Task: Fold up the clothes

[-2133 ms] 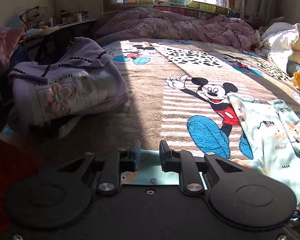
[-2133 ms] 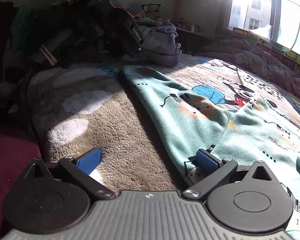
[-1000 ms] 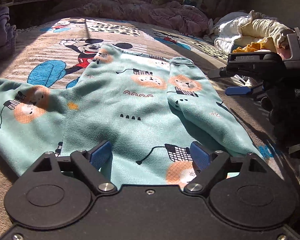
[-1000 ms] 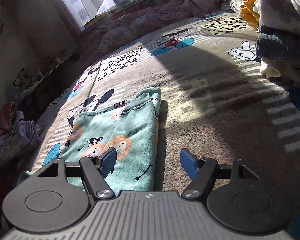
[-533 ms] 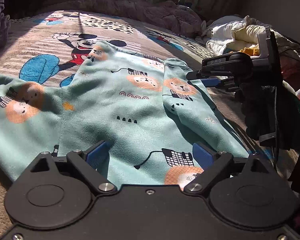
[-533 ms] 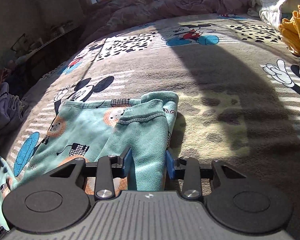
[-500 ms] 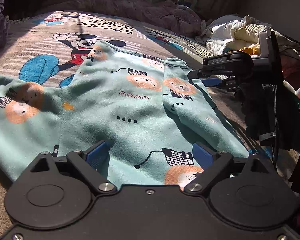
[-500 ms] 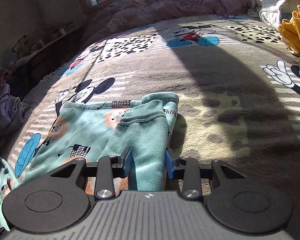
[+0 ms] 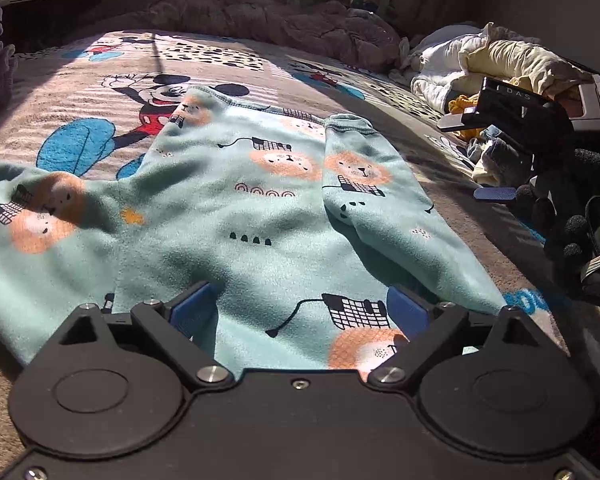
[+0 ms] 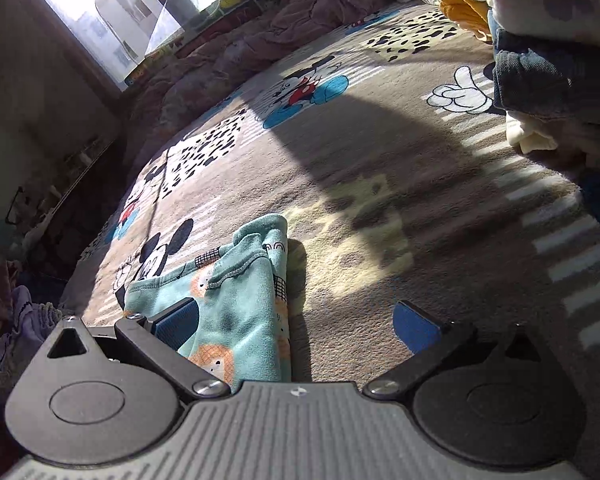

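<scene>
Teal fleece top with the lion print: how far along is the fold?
Done: the teal lion-print fleece top lies spread on the cartoon-mouse blanket, its right sleeve folded over the body. In hand: nothing; the left claw and right claw are both open. Left: the other sleeve lies outstretched, and the body is unfolded.

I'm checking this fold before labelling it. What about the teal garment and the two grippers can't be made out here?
- Teal garment: near hem hidden behind the left gripper body, left wrist view; its left part runs off frame.
- Right gripper: whether its left finger touches fabric, unclear.
- Garment underside: unseen.
</scene>
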`<state>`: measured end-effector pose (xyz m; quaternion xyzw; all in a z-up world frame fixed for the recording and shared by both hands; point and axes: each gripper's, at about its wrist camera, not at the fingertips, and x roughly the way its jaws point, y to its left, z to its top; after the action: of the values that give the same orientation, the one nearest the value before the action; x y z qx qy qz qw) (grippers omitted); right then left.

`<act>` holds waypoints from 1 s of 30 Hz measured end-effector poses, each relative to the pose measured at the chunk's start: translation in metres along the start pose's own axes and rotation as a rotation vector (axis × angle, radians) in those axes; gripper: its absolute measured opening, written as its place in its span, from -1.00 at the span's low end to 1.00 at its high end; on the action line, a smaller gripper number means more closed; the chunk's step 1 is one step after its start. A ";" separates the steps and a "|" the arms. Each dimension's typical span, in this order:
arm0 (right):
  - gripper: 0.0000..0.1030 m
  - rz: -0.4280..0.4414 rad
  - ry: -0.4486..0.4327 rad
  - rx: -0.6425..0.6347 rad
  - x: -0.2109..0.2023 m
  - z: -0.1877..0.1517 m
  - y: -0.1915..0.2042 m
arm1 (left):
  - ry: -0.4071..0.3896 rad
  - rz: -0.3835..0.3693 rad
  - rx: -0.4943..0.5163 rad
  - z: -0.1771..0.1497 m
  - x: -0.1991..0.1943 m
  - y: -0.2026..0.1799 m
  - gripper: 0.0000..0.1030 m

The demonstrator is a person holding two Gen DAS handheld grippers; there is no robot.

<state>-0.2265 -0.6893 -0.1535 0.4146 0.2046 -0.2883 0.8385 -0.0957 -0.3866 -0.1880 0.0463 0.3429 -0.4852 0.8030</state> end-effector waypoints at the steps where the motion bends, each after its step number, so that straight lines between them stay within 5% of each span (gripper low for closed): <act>1: 0.99 -0.009 -0.004 0.004 -0.003 -0.001 -0.001 | 0.000 0.000 -0.002 0.000 0.000 0.000 0.81; 6: 0.99 -0.051 -0.054 -0.040 -0.018 -0.011 0.010 | 0.001 -0.002 -0.005 0.000 0.000 0.000 0.82; 10: 0.99 -0.002 -0.079 -0.057 -0.027 -0.014 0.013 | 0.002 -0.008 -0.012 0.001 0.000 0.001 0.82; 17: 0.95 0.042 -0.008 -0.055 -0.011 -0.001 0.024 | 0.004 -0.013 -0.002 0.001 0.001 0.002 0.82; 18: 0.85 0.046 -0.005 -0.060 -0.008 0.000 0.026 | 0.004 -0.014 0.001 0.002 0.001 0.002 0.82; 20: 0.08 0.054 0.000 -0.070 -0.002 0.004 0.031 | 0.004 -0.015 0.006 0.001 0.001 0.002 0.82; 23: -0.59 0.066 0.008 -0.085 0.008 0.010 0.037 | 0.004 -0.016 0.016 0.001 0.002 0.002 0.82; 28: -0.53 0.081 0.024 -0.145 0.021 0.012 0.050 | 0.002 -0.011 0.039 0.000 0.003 0.000 0.84; 30: 0.05 0.068 0.017 -0.158 0.025 0.013 0.052 | 0.002 -0.013 0.038 0.000 0.003 0.000 0.84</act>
<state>-0.1725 -0.6817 -0.1304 0.3564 0.2196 -0.2389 0.8762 -0.0946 -0.3889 -0.1899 0.0599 0.3344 -0.4968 0.7986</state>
